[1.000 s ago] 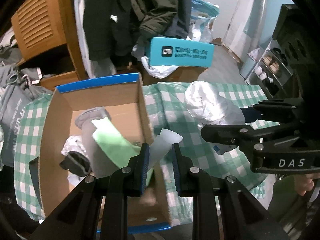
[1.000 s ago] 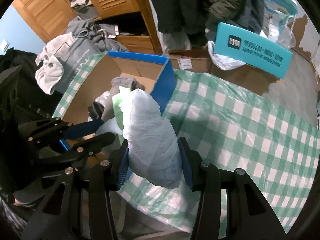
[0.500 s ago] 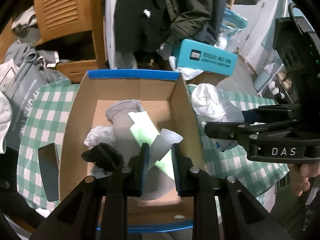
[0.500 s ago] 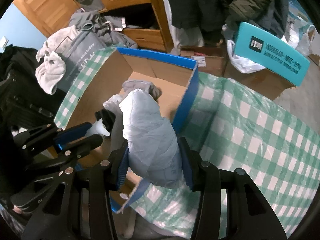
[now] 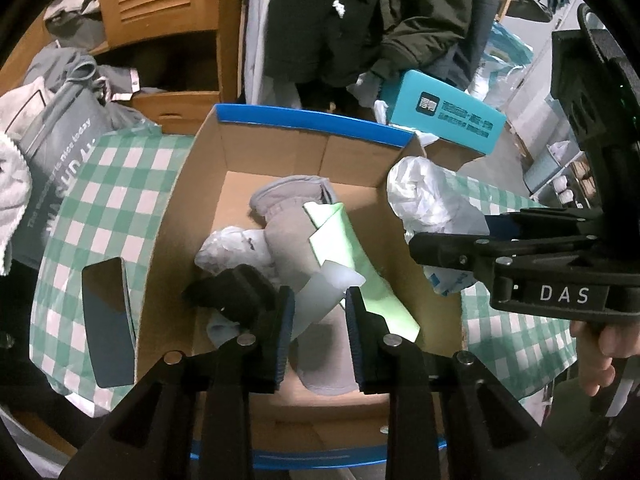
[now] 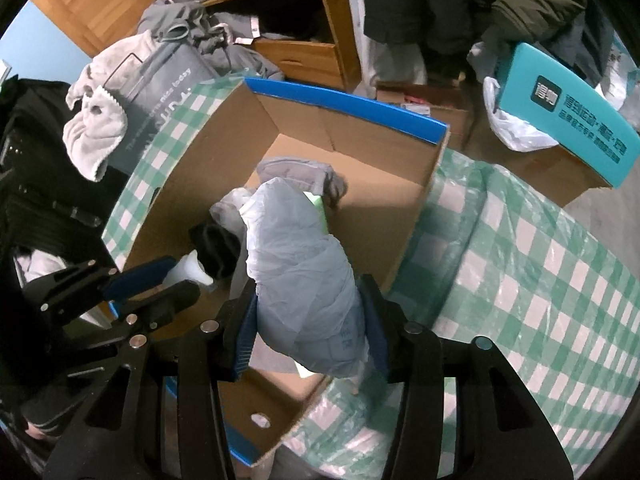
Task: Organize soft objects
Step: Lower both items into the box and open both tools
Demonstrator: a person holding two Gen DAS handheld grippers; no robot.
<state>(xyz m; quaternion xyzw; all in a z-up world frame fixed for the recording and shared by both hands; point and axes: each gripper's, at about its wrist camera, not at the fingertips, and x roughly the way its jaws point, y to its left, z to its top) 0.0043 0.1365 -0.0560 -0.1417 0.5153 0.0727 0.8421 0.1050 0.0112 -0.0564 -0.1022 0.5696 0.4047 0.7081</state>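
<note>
An open cardboard box [image 5: 276, 148] with a blue rim sits on a green checked tablecloth [image 6: 540, 280]. Inside lie a grey cloth [image 5: 288, 204], a light green sheet [image 5: 340, 240], a white crumpled bag [image 5: 228, 252] and a black item [image 5: 232, 292]. My left gripper [image 5: 318, 312] is shut on a small white soft piece [image 5: 324, 292] above the box. My right gripper [image 6: 308, 332] is shut on a crumpled pale plastic bag [image 6: 300, 264], held over the box's right side; the bag also shows in the left wrist view [image 5: 432, 200].
A teal box [image 6: 576, 120] rests on brown cartons beyond the table. A grey tote bag [image 5: 56, 152] and a white towel [image 6: 96, 128] lie left of the box. Wooden cabinets [image 5: 168, 8] and hanging dark coats [image 5: 360, 20] stand behind.
Both grippers have moved left, from beside the box's right wall to over its inside. Each still holds its item.
</note>
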